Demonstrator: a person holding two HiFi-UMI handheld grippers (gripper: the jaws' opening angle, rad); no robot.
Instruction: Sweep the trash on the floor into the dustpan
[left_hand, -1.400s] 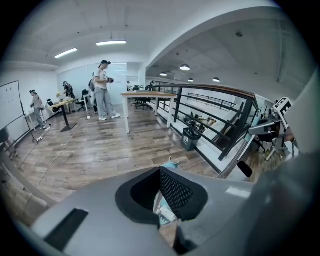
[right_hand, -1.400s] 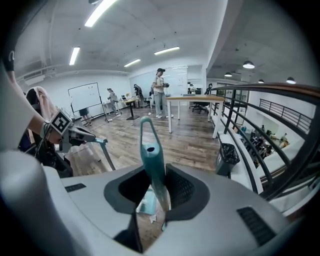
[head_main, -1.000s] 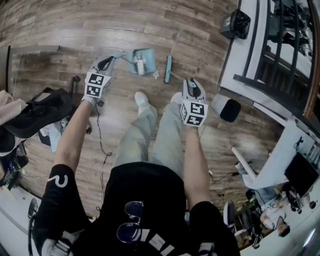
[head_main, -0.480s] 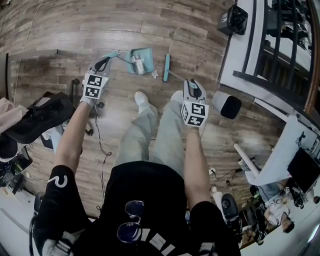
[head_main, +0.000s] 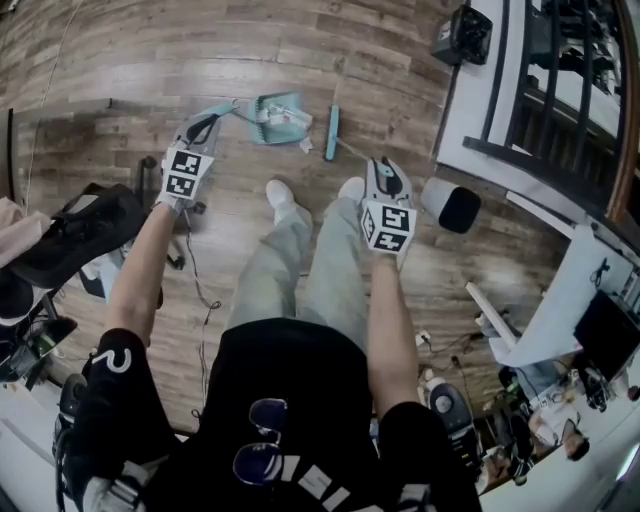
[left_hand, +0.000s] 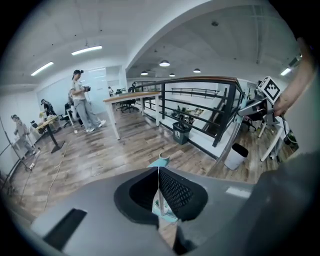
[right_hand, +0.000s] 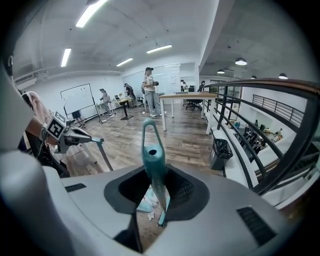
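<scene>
In the head view a teal dustpan (head_main: 277, 117) sits on the wood floor in front of my feet, with crumpled paper trash inside it. Its long thin handle (head_main: 228, 108) runs left into my left gripper (head_main: 205, 122), which is shut on it. A scrap of white trash (head_main: 305, 147) lies between the pan and the teal broom head (head_main: 331, 133). My right gripper (head_main: 385, 170) is shut on the broom handle (right_hand: 152, 155). In the right gripper view the broom head (right_hand: 162, 216) and the trash (right_hand: 146, 200) show below the jaws. In the left gripper view the handle top (left_hand: 163, 159) pokes above the shut left gripper (left_hand: 159, 200).
My two white shoes (head_main: 281, 195) stand just behind the dustpan. A black waste bin (head_main: 456, 211) lies on the floor to the right, beside a white desk and a black railing (head_main: 525, 95). A black bag (head_main: 78, 226) and a cable (head_main: 197, 272) lie at left. People stand far off.
The dustpan has shifted slightly away from me and looks blurred with motion. My left gripper has drifted a little left. The broom head has edged toward the pan.
</scene>
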